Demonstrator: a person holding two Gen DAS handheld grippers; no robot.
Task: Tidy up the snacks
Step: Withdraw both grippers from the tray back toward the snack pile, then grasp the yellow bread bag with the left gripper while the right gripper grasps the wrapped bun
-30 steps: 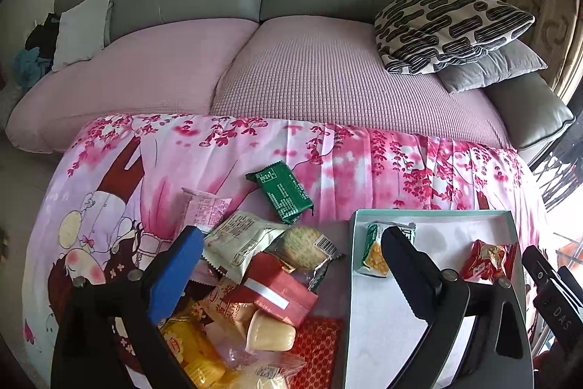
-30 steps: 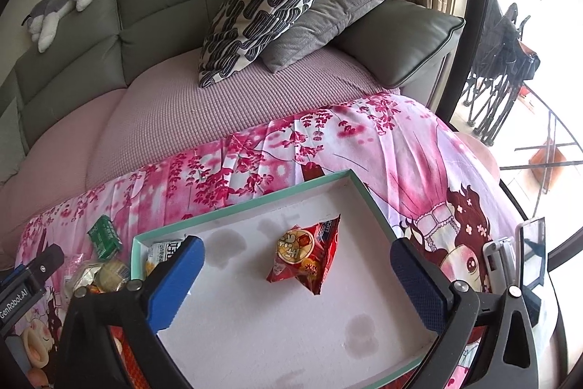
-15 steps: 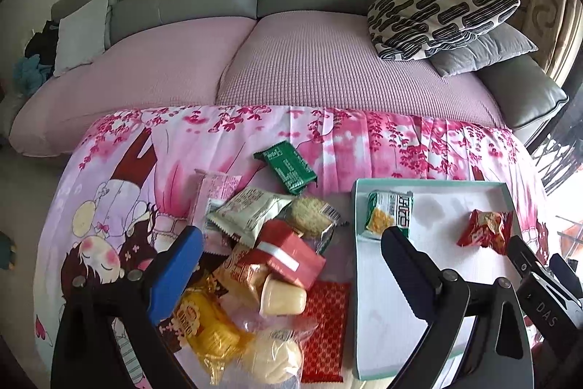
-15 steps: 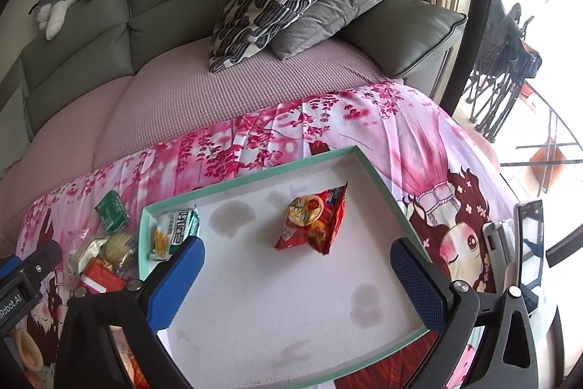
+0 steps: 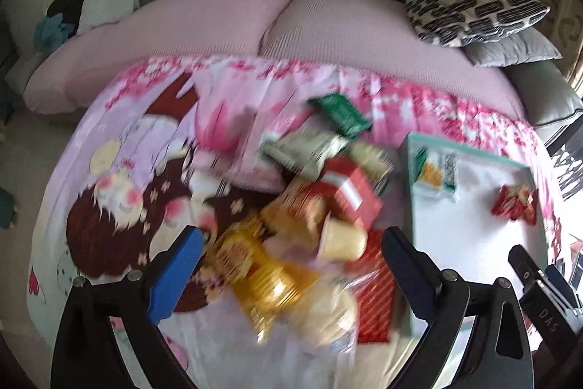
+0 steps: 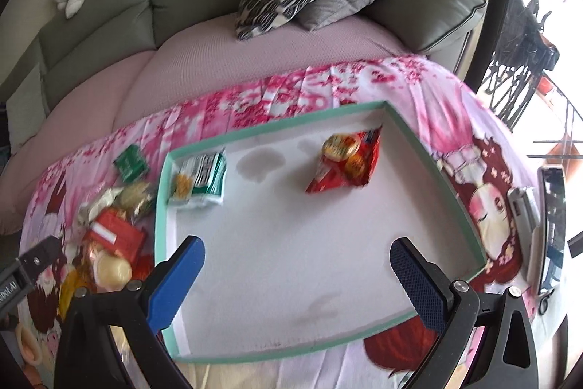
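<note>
Both tongs gape empty: left tongs (image 5: pixel 291 265) over heaped snacks (image 5: pixel 313 206), right tongs (image 6: pixel 297 270) above tray (image 6: pixel 470 228).

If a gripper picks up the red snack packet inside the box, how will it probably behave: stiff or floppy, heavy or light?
The red snack packet looks like a crinkled, puffed foil bag, so it would probably flex and crumple. It seems light for its size. Its glossy film may slip, so gripping an edge seam seems safer.
</note>
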